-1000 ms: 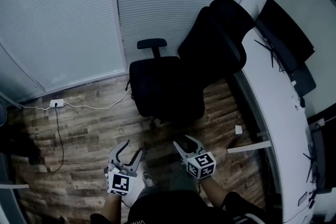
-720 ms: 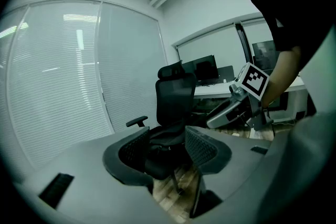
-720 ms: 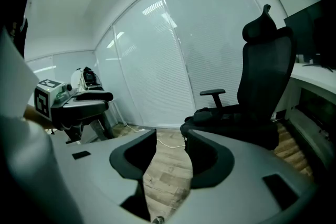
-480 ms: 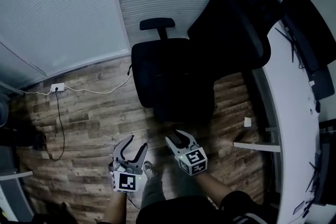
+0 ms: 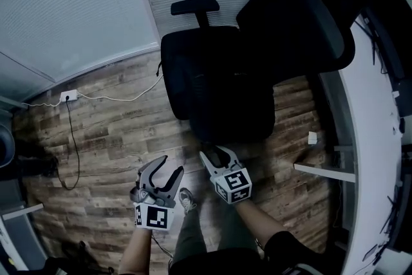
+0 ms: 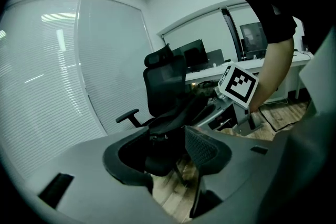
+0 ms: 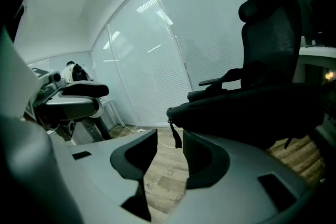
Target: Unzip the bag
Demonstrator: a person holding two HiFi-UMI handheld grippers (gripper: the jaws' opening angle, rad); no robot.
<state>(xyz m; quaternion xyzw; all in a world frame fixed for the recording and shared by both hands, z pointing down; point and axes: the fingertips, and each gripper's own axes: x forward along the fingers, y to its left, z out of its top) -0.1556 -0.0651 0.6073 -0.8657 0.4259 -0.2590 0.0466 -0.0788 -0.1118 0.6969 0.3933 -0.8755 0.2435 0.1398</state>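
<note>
While left gripper (image 5: pixel 172 165) and right gripper (image 5: pixel 214 151) gape empty, the black bag (image 7: pixel 236 105) looks soft, limp; its dangling zip pull (image 7: pixel 175 136) seems the hold.

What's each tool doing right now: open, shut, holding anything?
Left tool: open, holding nothing.
Right tool: open, holding nothing.

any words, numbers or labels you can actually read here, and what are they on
No readable text anywhere.
Left gripper cube: black-and-white square marker pattern only, no letters or digits.
Right gripper cube: marker pattern only.
Monitor: dark, nothing legible.
</note>
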